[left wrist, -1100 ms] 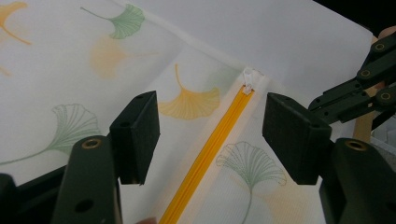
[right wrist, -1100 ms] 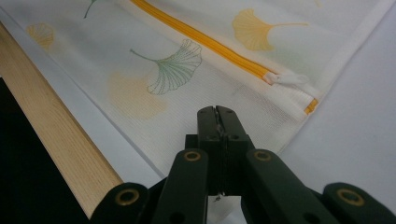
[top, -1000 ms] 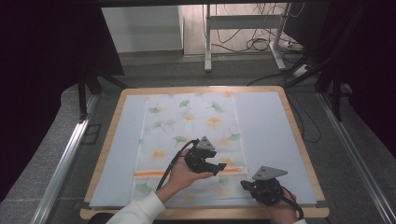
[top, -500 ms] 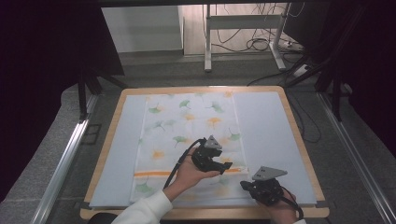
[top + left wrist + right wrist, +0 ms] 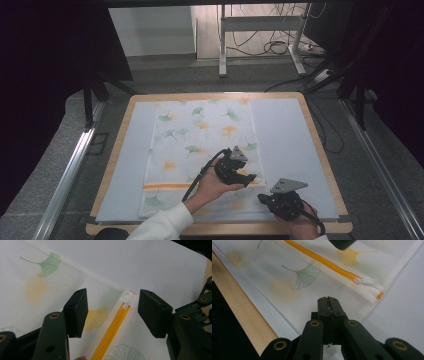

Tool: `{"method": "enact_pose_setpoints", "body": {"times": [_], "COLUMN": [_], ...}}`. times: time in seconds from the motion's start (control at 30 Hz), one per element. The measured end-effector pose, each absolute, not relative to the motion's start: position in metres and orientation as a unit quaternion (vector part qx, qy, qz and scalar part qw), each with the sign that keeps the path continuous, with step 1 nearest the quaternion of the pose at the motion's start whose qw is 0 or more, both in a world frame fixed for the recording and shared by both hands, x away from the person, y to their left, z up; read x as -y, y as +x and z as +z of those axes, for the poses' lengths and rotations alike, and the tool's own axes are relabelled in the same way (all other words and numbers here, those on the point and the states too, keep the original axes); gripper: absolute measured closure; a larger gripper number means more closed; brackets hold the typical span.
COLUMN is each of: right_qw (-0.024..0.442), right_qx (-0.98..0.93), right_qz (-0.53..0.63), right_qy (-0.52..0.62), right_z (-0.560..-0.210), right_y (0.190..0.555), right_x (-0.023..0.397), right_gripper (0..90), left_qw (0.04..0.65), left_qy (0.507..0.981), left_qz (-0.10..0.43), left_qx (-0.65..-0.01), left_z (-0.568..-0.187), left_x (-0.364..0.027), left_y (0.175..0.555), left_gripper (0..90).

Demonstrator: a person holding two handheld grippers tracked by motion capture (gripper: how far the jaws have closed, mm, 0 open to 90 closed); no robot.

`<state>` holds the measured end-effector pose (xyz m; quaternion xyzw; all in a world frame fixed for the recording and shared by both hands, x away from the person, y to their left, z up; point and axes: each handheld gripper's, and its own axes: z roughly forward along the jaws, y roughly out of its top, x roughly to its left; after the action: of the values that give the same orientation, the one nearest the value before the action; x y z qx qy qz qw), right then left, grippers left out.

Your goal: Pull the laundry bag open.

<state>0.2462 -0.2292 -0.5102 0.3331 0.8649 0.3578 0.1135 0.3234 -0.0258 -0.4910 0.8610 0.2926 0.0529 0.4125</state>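
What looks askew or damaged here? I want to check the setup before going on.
Nothing stands out. The white mesh bag with ginkgo-leaf print lies flat and square on the pale blue mat. Its orange zipper runs straight, with the white pull at the end by the bag's edge.

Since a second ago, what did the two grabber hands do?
The left gripper slid to the right across the leaf-print bag toward the white zipper pull, and its jaws have just been closing a little, open around the pull without touching it. The right gripper stayed put, shut on the bag's near edge. The bag did not move.
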Motion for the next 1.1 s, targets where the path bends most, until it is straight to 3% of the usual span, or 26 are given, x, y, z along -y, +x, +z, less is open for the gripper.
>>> {"method": "enact_pose_setpoints", "body": {"times": [0.33,1.1], "right_qw": [0.111,0.112], "right_qx": [-0.865,-0.864], "right_qz": [0.358,0.360], "right_qy": [0.333,0.335], "right_z": [-0.510,-0.509], "right_y": [0.246,0.247], "right_x": [0.229,0.232], "right_gripper": [88.1,88.0], "left_qw": [0.400,0.365], "left_qy": [0.870,0.886], "left_qz": [0.046,0.043], "left_qx": [-0.284,-0.282], "left_z": [-0.495,-0.519], "left_x": [0.042,0.068], "left_y": [0.329,0.336], "left_gripper": [42.0,53.9]}}
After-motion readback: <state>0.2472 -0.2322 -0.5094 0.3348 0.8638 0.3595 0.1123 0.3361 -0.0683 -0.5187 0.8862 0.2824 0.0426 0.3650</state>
